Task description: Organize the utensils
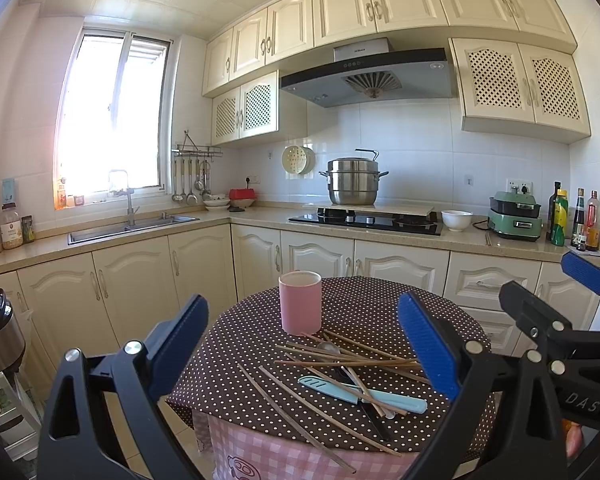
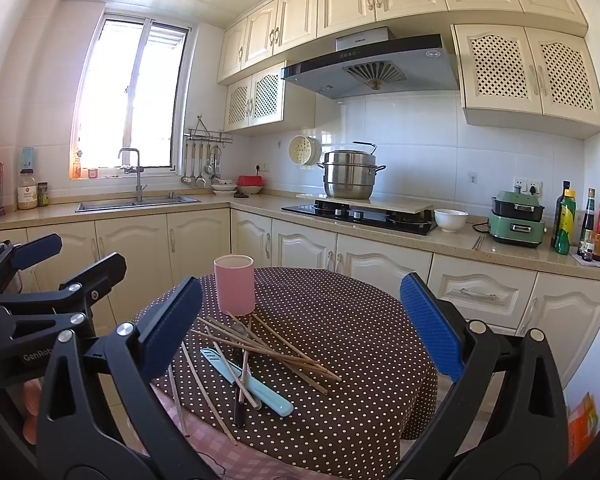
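Left wrist view. The left gripper has its jaws spread wide and holds nothing. It hangs above the near edge of a round bench covered with a brown polka-dot cloth. The landmark is a pink cup, which stands upright on the bench toward the far side. Just in front of the cup lies a loose heap of wooden chopsticks, crossed over one another. A metal spoon lies in the heap, its bowl nearest the cup. In front of the heap, further from the cup, lies a light-blue knife with several chopsticks across it. A black-handled utensil lies under the knife; its type cannot be told. To the right of the cup, at the frame edge, the right gripper is visible with its jaws apart and nothing between them.

Right wrist view. The right gripper has its jaws wide apart and empty, above the bench. The pink cup stands upright left of centre. The chopsticks lie just in front of it, fanning out to the right. The light-blue knife lies in front of the heap, on the bench's near edge. The left gripper shows to the left of the cup, jaws parted and empty.
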Tool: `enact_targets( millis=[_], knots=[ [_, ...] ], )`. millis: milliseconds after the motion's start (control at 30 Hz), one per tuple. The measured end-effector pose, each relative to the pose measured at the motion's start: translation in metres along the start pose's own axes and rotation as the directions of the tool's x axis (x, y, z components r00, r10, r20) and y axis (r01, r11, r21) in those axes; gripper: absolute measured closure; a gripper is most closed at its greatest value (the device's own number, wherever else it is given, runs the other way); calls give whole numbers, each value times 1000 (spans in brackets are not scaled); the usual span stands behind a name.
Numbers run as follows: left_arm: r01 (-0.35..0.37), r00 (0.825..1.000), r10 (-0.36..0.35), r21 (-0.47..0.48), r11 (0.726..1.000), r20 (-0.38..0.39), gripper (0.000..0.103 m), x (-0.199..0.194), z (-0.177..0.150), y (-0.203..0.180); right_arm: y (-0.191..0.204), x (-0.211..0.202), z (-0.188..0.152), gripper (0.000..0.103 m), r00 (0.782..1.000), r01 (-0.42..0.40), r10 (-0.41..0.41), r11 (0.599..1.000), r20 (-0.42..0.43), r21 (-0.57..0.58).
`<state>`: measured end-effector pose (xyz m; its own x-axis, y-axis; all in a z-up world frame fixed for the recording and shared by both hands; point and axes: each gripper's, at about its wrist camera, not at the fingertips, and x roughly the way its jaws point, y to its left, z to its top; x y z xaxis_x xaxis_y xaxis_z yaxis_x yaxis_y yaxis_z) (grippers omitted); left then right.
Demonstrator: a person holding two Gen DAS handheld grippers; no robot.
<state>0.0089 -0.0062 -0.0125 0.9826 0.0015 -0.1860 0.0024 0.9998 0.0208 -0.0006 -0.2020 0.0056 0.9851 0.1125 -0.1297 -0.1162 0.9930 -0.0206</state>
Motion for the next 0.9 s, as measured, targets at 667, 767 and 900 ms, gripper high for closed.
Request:
enact_targets(
  millis=[667, 767, 900],
  knots=[
    [-10, 1000, 10, 13, 1000, -19, 9, 7, 3, -1, -4, 10, -4, 6, 1000, -1, 1, 1000, -21, 12],
    [-13, 1000, 13, 14, 1000, -25, 9, 9, 4, -1, -4, 13, -3, 6, 1000, -4, 5, 1000, -28, 15],
    [-19, 999, 19, 15, 1000, -35, 9, 15, 4, 0, -5, 20, -3, 6, 999, -7, 8, 1000, -38, 16]
  ],
)
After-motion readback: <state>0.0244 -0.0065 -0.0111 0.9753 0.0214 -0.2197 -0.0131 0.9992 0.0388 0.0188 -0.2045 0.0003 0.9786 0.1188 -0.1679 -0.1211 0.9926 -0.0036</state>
